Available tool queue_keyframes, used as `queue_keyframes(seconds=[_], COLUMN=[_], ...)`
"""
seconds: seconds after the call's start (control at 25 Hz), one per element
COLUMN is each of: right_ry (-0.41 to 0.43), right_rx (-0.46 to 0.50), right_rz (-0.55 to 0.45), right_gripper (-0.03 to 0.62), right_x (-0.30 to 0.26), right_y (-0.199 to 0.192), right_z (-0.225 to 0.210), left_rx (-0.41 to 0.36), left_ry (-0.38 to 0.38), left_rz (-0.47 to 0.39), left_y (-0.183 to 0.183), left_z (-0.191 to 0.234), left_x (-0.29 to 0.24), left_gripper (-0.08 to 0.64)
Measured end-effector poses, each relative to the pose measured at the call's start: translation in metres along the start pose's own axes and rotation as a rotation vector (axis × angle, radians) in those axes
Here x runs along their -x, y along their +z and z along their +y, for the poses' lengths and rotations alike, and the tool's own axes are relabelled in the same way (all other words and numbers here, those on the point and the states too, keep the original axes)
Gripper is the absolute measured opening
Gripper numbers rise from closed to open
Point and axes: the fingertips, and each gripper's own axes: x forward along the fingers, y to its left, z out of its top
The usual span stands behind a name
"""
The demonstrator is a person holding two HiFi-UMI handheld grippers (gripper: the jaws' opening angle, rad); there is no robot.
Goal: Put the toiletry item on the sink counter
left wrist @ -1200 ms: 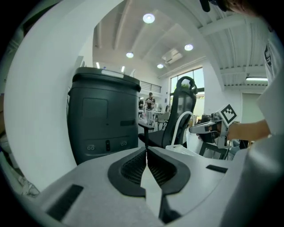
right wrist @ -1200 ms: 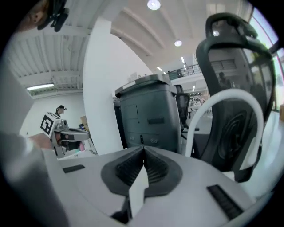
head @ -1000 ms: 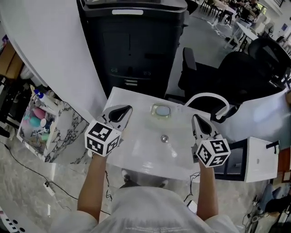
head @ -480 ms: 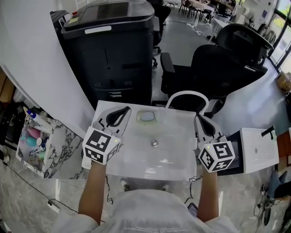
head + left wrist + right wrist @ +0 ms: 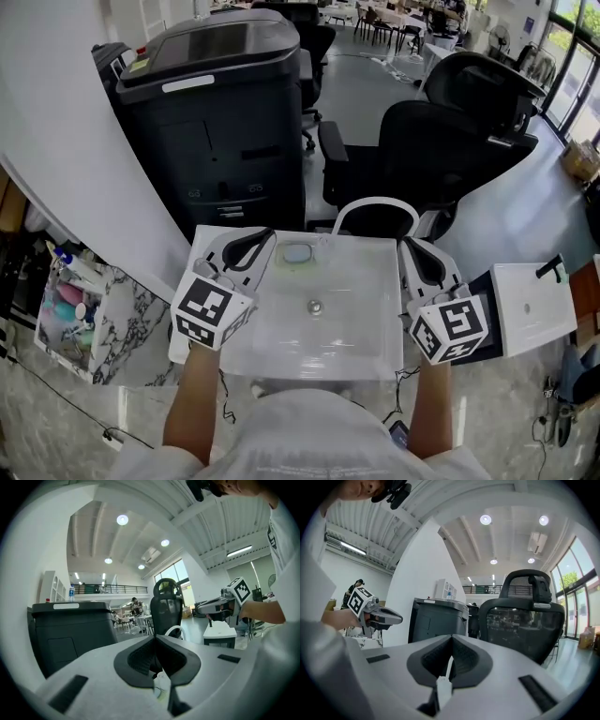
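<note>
While the person holds a gripper at each side of the white sink (image 5: 361,330), the left tongs (image 5: 262,236) lie over the sink's left rim and the right tongs (image 5: 410,247) over its right rim, both pointing towards the sink's far edge. The jaws of the left tongs are pressed together at their tips, with nothing clamped between them; the jaws of the right tongs are likewise together and empty. The toiletry item (image 5: 297,253), a pale rounded block on a greenish base, rests on the bench ledge along the far edge of the sink, left of centre, just beside the tip of the left tongs and apart from them. The drain (image 5: 314,306) lies at the middle of the sink, nearer the person than the item. Beyond the sink stand a black printer (image 5: 216,122) on the left and a black office chair (image 5: 441,141) on the right. A basket (image 5: 67,302) of coloured bottles sits well to the left of the sink.
</note>
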Motion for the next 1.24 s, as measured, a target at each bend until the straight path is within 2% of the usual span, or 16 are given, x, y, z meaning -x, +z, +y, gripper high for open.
queue_keyframes(seconds=[0.32, 1.24], right_ry=[0.031, 0.094], right_rx=[0.049, -0.013], right_rz=[0.026, 0.04], right_gripper=[-0.003, -0.003], right_x=[-0.002, 0.002], right_y=[-0.007, -0.022], right_z=[0.009, 0.038], left_rx=[-0.011, 0.041], left_ry=[-0.001, 0.011], left_rz=[0.018, 0.056], left_y=[-0.005, -0.021], left_z=[-0.007, -0.014], left_x=[0.002, 0.03], left_gripper=[0.015, 0.015])
